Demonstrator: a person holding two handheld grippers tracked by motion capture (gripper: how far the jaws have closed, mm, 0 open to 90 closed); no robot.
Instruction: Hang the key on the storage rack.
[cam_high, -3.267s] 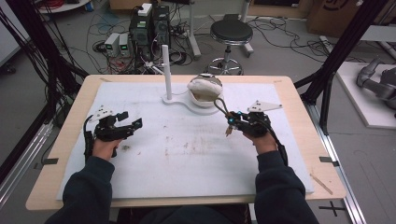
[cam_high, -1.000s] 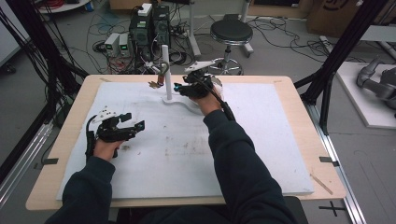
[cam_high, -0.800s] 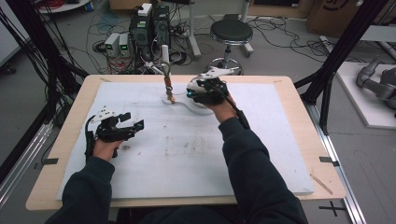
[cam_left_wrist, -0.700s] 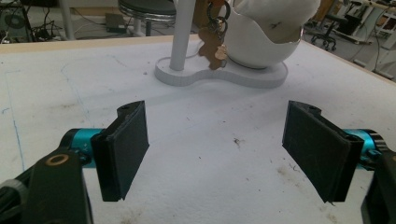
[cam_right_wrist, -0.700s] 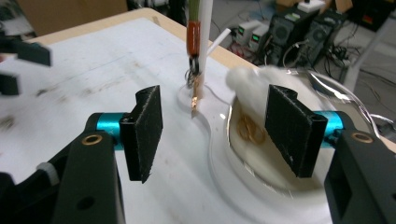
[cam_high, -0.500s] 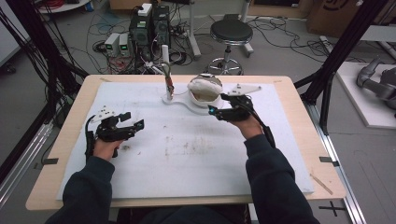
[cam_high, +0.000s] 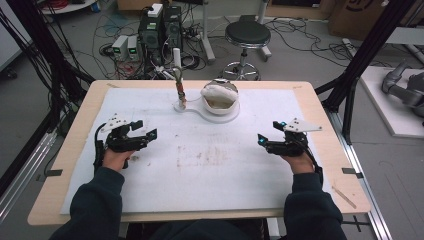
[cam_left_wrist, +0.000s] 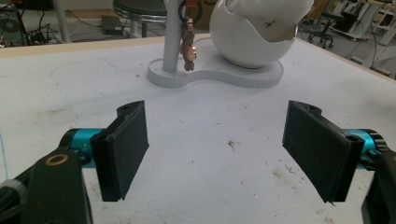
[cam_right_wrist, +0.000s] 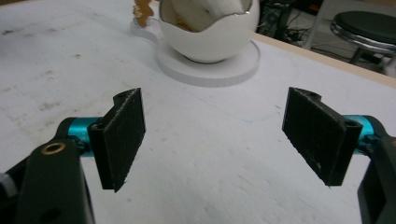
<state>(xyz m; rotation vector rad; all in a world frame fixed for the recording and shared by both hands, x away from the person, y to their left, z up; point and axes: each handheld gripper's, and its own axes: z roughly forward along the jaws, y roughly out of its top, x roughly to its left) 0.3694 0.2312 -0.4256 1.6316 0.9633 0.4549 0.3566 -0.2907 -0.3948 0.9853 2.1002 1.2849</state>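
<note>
A white stand (cam_high: 197, 108) sits at the back middle of the table, with an upright post (cam_high: 177, 62) and a cracked, egg-shaped white bowl (cam_high: 220, 97). A small golden-brown trinket (cam_high: 180, 92) hangs on the post. My left gripper (cam_high: 146, 128) rests open at the left of the mat. My right gripper (cam_high: 268, 131) is open at the right, well away from the stand. The left gripper view has the open left gripper (cam_left_wrist: 218, 116) facing the post (cam_left_wrist: 172, 32), the trinket (cam_left_wrist: 189, 46) and the bowl (cam_left_wrist: 252, 37). In the right gripper view the open right gripper (cam_right_wrist: 215, 109) faces the bowl (cam_right_wrist: 208, 32), with the trinket (cam_right_wrist: 141, 11) at the top edge.
A stained white mat (cam_high: 200, 160) covers most of the wooden table (cam_high: 340, 165). Behind the table are a black stool (cam_high: 247, 35), computer boxes (cam_high: 160, 25) and floor cables. Black frame struts (cam_high: 360, 70) rise at both sides.
My right gripper carried the trinket from the right side to the post, left it hanging there, opened, and drew back to the right. The left gripper stayed put.
</note>
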